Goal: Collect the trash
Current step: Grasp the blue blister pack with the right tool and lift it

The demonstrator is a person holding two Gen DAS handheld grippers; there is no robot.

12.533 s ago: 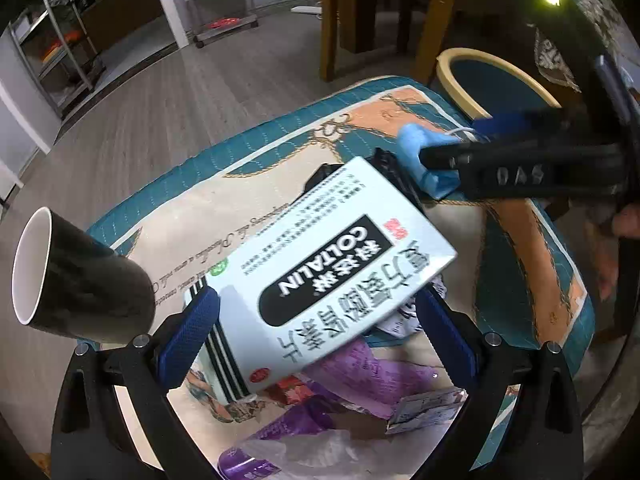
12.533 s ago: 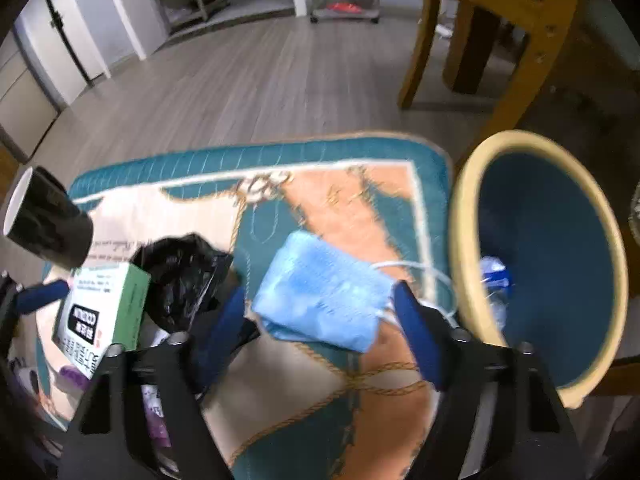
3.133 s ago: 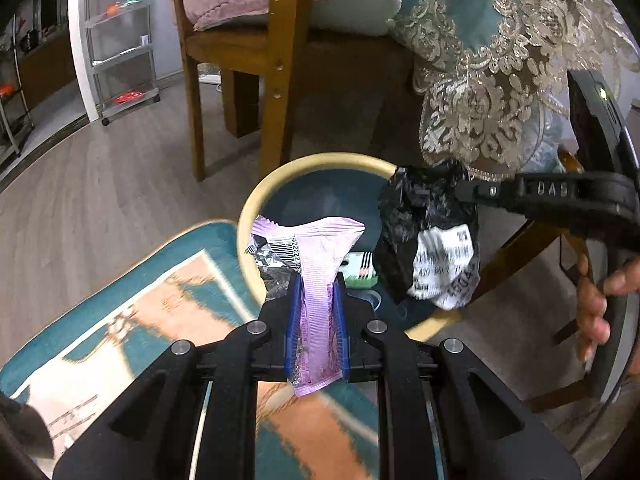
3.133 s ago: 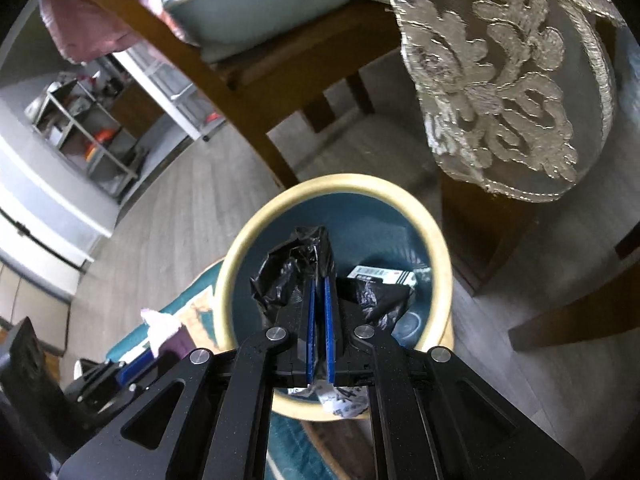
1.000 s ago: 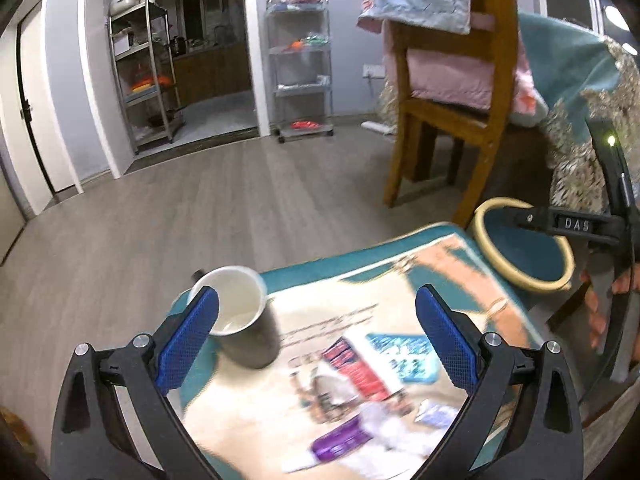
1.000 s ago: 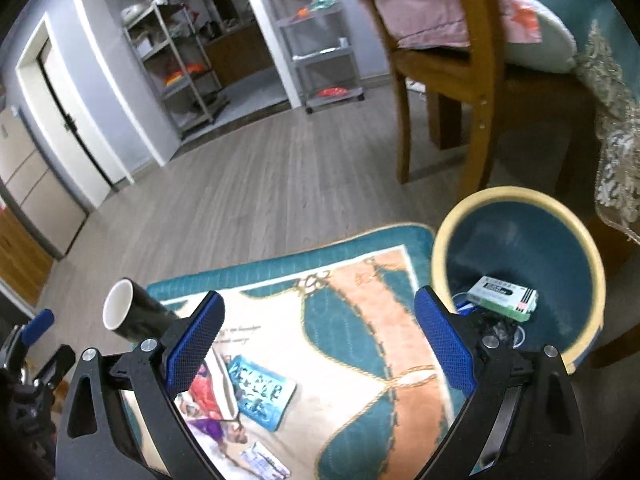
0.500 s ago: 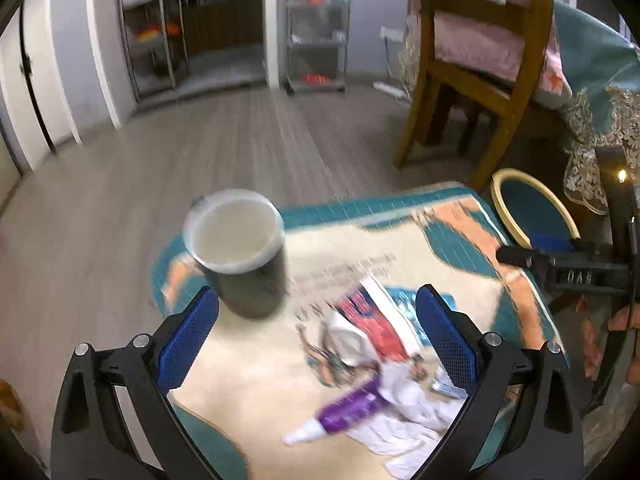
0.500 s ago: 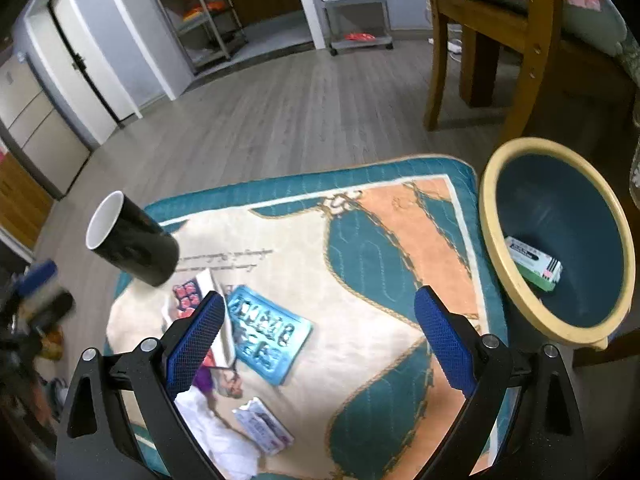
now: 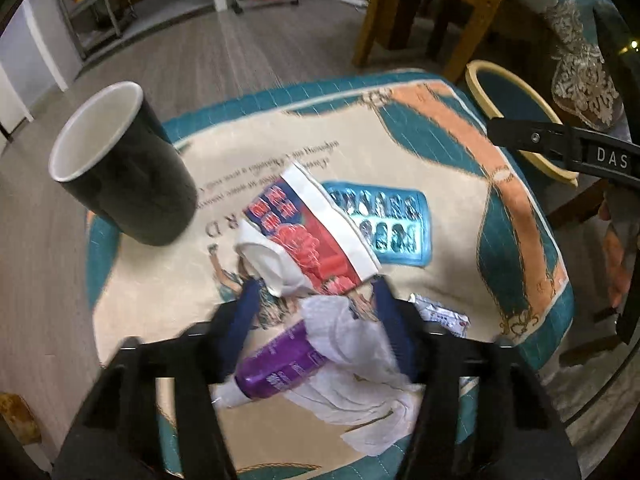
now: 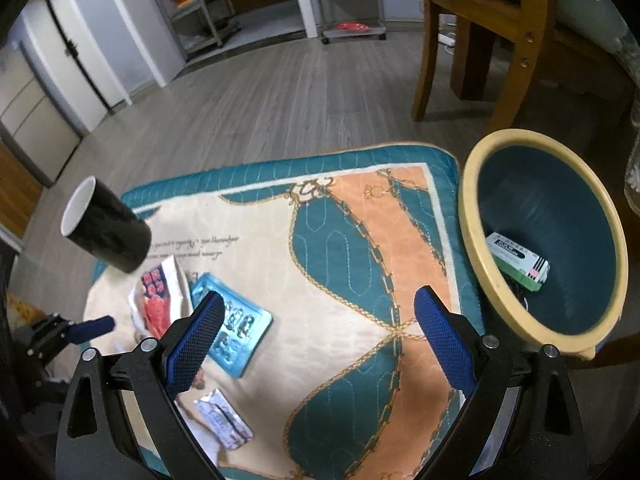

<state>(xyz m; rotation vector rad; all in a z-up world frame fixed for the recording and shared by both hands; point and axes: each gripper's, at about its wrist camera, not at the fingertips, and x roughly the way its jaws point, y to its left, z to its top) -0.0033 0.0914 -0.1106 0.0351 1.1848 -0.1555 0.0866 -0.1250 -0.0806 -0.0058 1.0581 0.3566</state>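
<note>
My left gripper [image 9: 318,320] is low over the rug, and its jaws are closing around a purple tube [image 9: 280,364] and a crumpled white tissue [image 9: 352,360]; the blurred pads do not visibly press on them. Just beyond lie a red-and-white wrapper [image 9: 312,240], a blue blister pack [image 9: 384,224] and a small foil sachet [image 9: 440,316]. My right gripper [image 10: 320,340] hangs open above the rug [image 10: 340,240], with nothing between its fingers; the blister pack [image 10: 236,332] lies by its left finger. The yellow-rimmed blue bin [image 10: 468,220] stands to the right, with a green-and-white box [image 10: 518,260] inside.
A black cup [image 9: 124,168] with a white inside stands at the rug's left corner. A wooden chair [image 10: 500,40] and a table with a lace cloth [image 9: 580,80] rise behind the bin. Grey plank floor surrounds the rug, with wire shelves [image 10: 200,12] far off.
My left gripper has dropped toward the rug, tilted further down, and its jaws have narrowed around the tube and tissue. The right gripper has sunk slightly and stays open.
</note>
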